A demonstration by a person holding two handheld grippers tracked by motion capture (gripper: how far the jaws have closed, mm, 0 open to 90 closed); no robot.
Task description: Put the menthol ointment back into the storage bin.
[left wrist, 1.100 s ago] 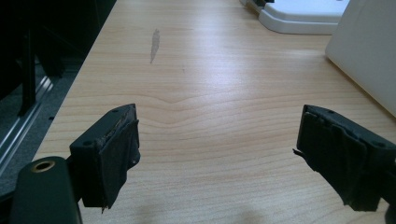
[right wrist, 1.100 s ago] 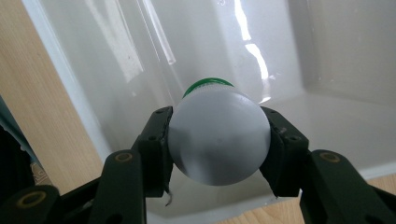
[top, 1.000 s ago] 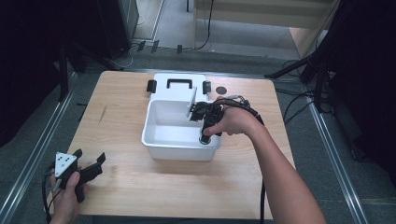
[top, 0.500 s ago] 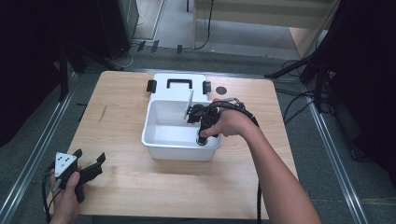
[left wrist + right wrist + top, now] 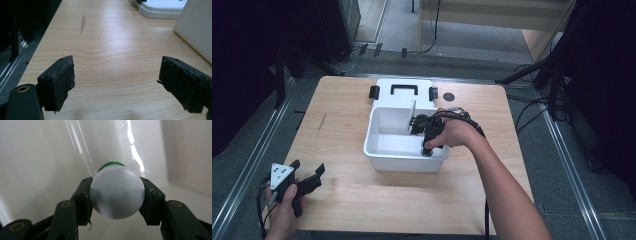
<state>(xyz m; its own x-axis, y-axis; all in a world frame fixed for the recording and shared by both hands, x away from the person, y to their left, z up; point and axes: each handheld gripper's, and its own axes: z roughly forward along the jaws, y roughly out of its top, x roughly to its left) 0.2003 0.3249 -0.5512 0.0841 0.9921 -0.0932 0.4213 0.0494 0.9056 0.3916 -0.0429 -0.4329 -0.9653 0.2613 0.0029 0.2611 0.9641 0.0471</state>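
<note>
White bottle (image 5: 116,195) clamped in right tool (image 5: 116,200), bin (image 5: 382,150)

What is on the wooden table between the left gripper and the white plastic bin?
Nothing: bare wooden table lies between the left gripper and the white plastic bin, seen in the high view.

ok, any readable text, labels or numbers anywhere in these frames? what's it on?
None readable.
White bottle with green cap, held by the right gripper inside the white bin: no label faces the camera.
Bin lid: plain, no print seen.
Grey plate on the left gripper: dots only, no characters.
</note>
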